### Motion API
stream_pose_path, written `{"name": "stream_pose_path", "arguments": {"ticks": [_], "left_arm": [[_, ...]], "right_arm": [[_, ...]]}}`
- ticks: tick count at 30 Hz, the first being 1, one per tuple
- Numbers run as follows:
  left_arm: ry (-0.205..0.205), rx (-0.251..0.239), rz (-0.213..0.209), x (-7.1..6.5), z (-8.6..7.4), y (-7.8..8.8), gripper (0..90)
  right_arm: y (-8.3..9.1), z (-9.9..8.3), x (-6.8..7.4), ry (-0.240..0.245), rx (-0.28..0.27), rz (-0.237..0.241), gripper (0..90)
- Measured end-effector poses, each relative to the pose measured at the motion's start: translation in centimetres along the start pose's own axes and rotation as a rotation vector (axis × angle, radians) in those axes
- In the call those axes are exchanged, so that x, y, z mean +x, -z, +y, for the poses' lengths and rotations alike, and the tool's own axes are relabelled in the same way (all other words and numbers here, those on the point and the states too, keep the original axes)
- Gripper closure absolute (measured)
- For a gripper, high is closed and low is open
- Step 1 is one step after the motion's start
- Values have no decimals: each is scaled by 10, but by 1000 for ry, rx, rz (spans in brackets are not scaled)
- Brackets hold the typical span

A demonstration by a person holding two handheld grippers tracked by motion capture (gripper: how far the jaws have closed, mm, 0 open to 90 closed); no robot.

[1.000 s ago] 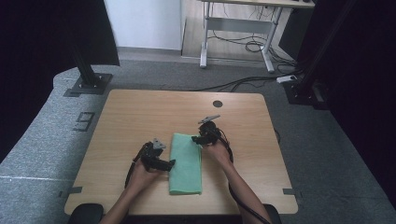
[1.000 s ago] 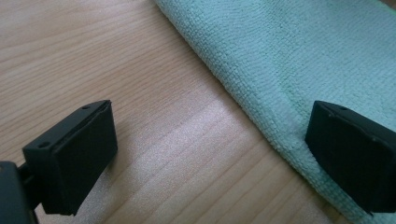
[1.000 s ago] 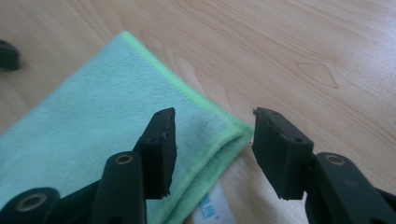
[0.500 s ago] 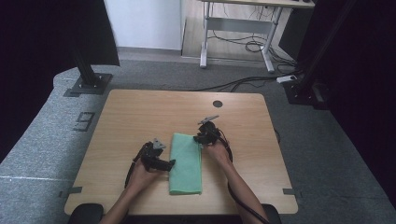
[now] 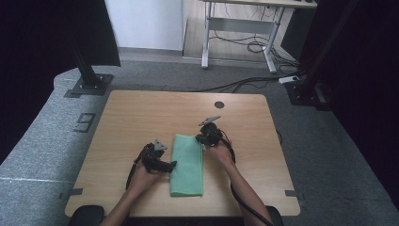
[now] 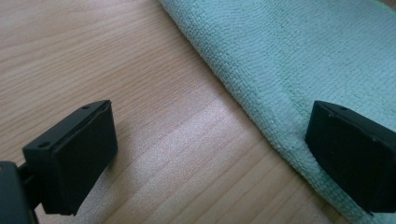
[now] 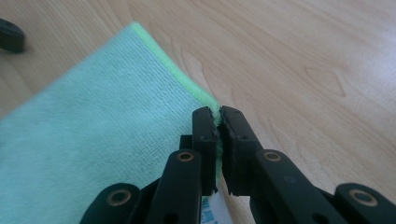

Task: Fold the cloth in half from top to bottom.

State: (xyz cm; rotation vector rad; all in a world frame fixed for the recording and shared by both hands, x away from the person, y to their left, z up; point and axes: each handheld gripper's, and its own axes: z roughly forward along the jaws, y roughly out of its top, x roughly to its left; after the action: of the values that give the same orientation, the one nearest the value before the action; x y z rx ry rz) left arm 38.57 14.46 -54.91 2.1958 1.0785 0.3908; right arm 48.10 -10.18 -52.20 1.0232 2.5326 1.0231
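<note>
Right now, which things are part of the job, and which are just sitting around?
Part of the job:
- green cloth, folded on the wooden table
- right hand-held gripper, which has just been closing and pinches the cloth's edge
- left hand-held gripper, open at the cloth's other side

Just sitting around:
- desk behind
- cables on the floor

high: overhead, forward-down | both tool views: close, share cloth (image 5: 187, 164)

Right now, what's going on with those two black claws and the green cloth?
Right gripper has just closed, pinching the green cloth at its edge. Left gripper open, one jaw on the cloth's edge, one on the table. Nothing in the way.
</note>
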Motion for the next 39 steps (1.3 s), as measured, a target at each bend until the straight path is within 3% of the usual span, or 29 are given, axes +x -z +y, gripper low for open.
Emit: {"name": "stream_pose_path", "arguments": {"ticks": [18,32,39], "left_arm": [[3,1,5,0,0,0,21],[4,2,6,-1,0,0,21],[3,2,6,-1,0,0,22]], "right_arm": [[56,8,29,68,-101,101,833],[92,-17,59,141,-157,175,833],[104,-34,71,154,-160,209,833]]}}
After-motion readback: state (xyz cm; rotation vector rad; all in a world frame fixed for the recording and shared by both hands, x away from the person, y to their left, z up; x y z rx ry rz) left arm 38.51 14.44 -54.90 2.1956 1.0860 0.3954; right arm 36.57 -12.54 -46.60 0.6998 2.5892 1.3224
